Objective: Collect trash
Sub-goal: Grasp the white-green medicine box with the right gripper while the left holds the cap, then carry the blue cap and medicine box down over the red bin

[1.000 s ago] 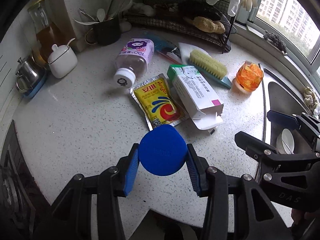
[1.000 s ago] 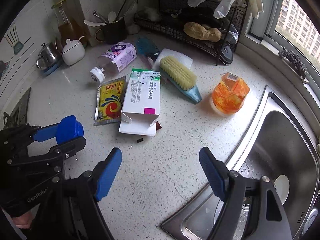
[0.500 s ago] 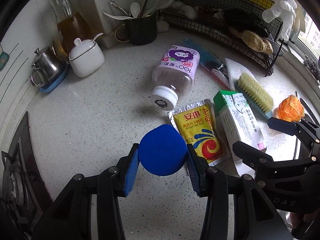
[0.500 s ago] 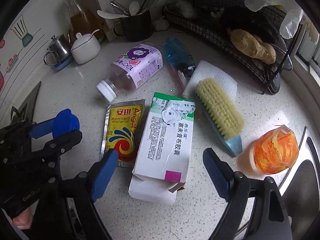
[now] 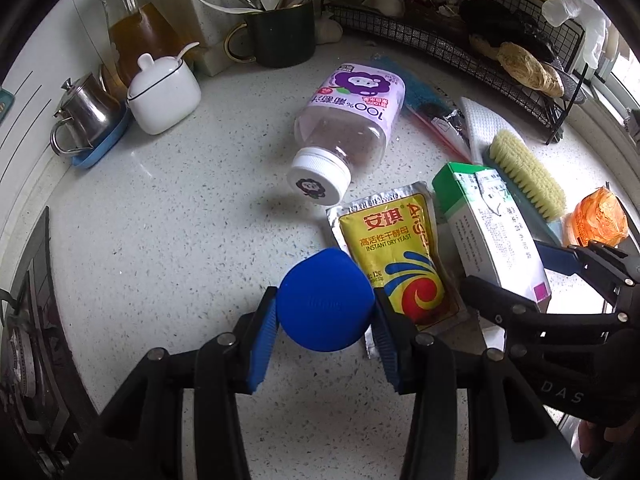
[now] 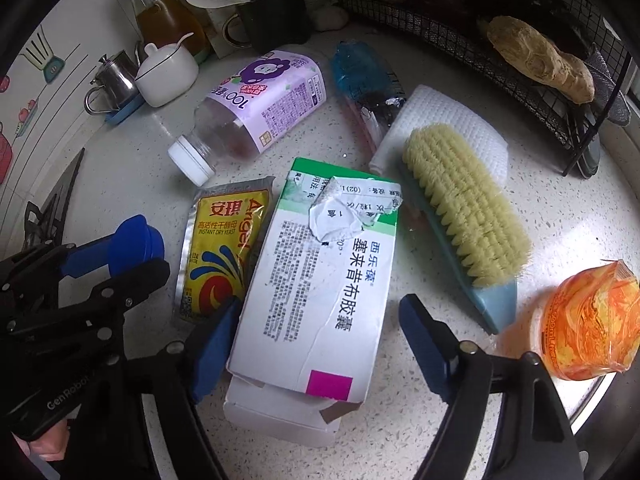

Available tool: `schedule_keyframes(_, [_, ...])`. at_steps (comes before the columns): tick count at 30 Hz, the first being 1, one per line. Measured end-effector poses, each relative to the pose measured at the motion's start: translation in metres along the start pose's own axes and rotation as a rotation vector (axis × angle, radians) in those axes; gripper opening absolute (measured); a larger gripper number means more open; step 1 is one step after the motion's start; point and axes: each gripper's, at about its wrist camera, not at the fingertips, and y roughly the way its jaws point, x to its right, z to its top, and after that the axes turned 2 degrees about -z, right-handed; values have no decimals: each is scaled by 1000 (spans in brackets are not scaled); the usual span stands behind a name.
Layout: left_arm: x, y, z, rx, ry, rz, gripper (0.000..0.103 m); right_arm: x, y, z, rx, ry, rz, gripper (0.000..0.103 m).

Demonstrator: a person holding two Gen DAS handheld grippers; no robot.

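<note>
Your left gripper (image 5: 326,322) is pinched on a smooth blue cap (image 5: 326,300), a rounded plastic disc held above the speckled countertop (image 5: 168,248). Just past its right finger lies the flat foil yeast packet (image 5: 394,254), and beyond that a clear bottle (image 5: 348,132) with a purple label lies on its side, white lid toward you. To the left of that gripper the stone is bare out to the counter's dark edge.

Your right gripper (image 6: 320,332) is spread wide, its fingers straddling the near end of a white and green medicine box (image 6: 320,276) (torn label, end flap open). Right of it sits a bristly scrub brush (image 6: 464,200), then a crinkled orange wrapper (image 6: 588,320). Only the right view shows the box top and the brush on a white cloth (image 6: 452,128).
</note>
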Motion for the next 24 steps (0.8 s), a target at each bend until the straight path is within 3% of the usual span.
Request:
schedule_keyframes(14, [-2, -51, -45, 48, 4, -60, 43, -23, -55, -40, 72, -29, -35, 60])
schedule_keyframes(24, [-14, -98, -116, 90, 27, -72, 43, -59, -95, -100, 127, -42, -56, 60])
